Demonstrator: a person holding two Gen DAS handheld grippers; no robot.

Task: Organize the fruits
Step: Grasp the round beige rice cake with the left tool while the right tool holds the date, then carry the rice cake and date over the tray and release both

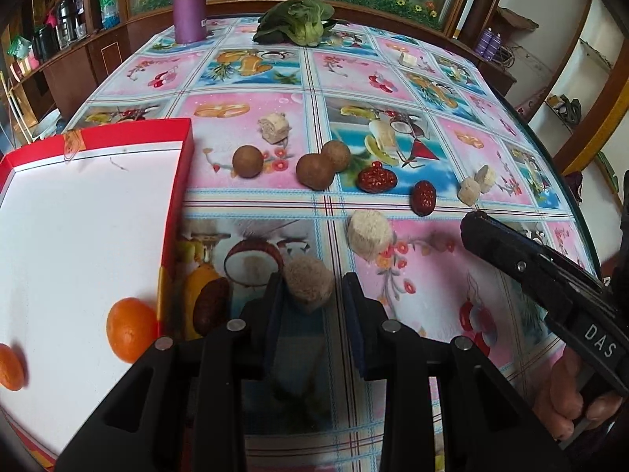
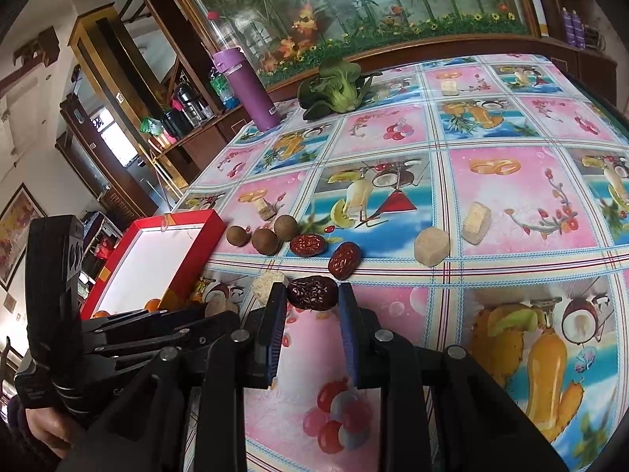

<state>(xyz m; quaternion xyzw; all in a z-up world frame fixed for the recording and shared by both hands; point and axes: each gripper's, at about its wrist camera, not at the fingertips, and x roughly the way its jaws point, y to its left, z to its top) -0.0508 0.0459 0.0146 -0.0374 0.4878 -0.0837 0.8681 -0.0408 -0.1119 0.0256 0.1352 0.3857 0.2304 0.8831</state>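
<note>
Glossy fruit-print tablecloth [image 1: 251, 74] covering the table, dark wood shelving and a flowered glass panel standing behind, purple bottle [image 1: 189, 0] and leafy greens [image 1: 298, 19] sitting at the far edge. Left gripper [image 1: 312, 287] hovering with jaws apart around a pale fuzzy chunk [image 1: 308, 283], fingers not clearly pressing it. Right gripper [image 2: 312, 295] reaching with a dark red date [image 2: 311, 293] sitting between its fingertips, looking touched on both sides but grip hard to confirm. Lying loose beyond: 3 brown longans [image 1: 247, 161], 2 red dates [image 1: 376, 177]. Red-rimmed white box [image 1: 78, 216] resting at left, holding 2 oranges [image 1: 131, 334]
</note>
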